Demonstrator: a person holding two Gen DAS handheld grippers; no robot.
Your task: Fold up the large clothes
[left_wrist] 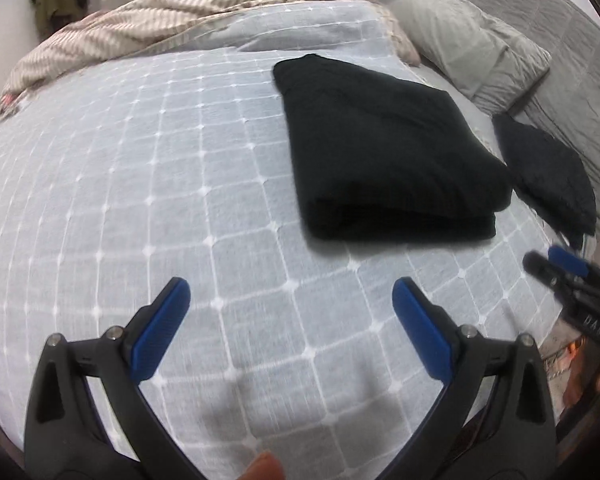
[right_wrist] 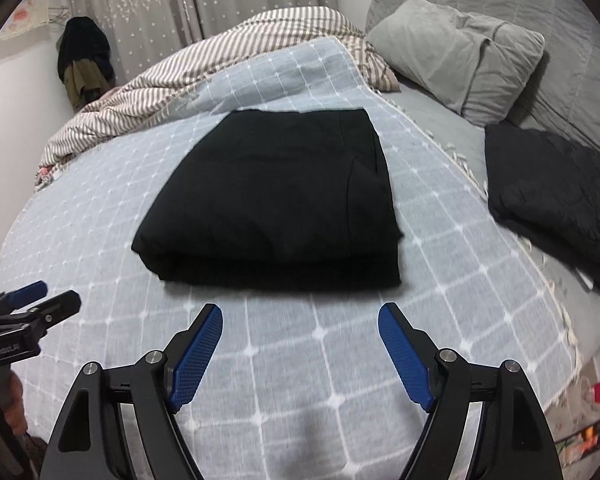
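black garment (right_wrist: 272,196) | folded flat rectangle | on checked bedspread (right_wrist: 100,240), fold edge nearest camera

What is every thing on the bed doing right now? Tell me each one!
Large black garment: folded flat on the checked blue blanket.
Smaller dark cloth: folded, lying beside it.
Grey pillow: rumpled.
Striped beige duvet: bunched up.
Left gripper: open, empty.
Right gripper: open, empty.
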